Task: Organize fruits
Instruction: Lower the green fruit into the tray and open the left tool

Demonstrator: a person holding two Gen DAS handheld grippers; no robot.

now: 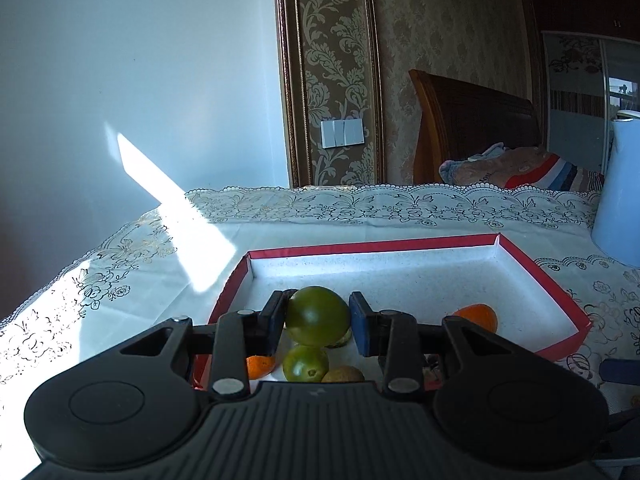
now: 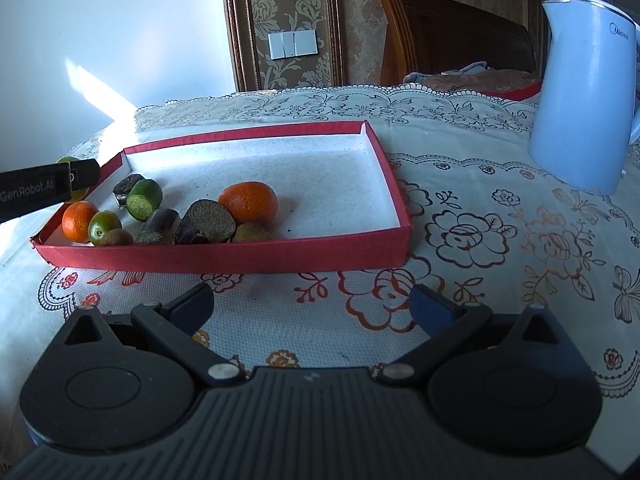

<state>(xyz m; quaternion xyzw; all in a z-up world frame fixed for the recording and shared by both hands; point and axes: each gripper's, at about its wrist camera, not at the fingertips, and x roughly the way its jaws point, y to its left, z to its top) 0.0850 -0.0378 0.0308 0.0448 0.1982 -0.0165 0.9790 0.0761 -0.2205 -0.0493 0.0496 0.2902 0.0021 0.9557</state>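
While the left gripper (image 1: pixel 318 316) is clamped on a round green citrus fruit (image 1: pixel 318 314) above the shallow red cardboard tray (image 2: pixel 224 258), most fruit sits bunched at the tray's near-left corner. Right gripper (image 2: pixel 312 308) is spread, empty, over the tablecloth. Sorting looks barely started.

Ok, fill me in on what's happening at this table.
A person is sorting fruit with two handheld grippers. The left gripper is shut on a green fruit, holding it above the near left end of the red tray. In the tray lie two oranges, another small green fruit, a cut green one, kiwis and some dark cut pieces, bunched toward the left. The right gripper is open and empty over the tablecloth in front of the tray. A blue kettle stands to the right.
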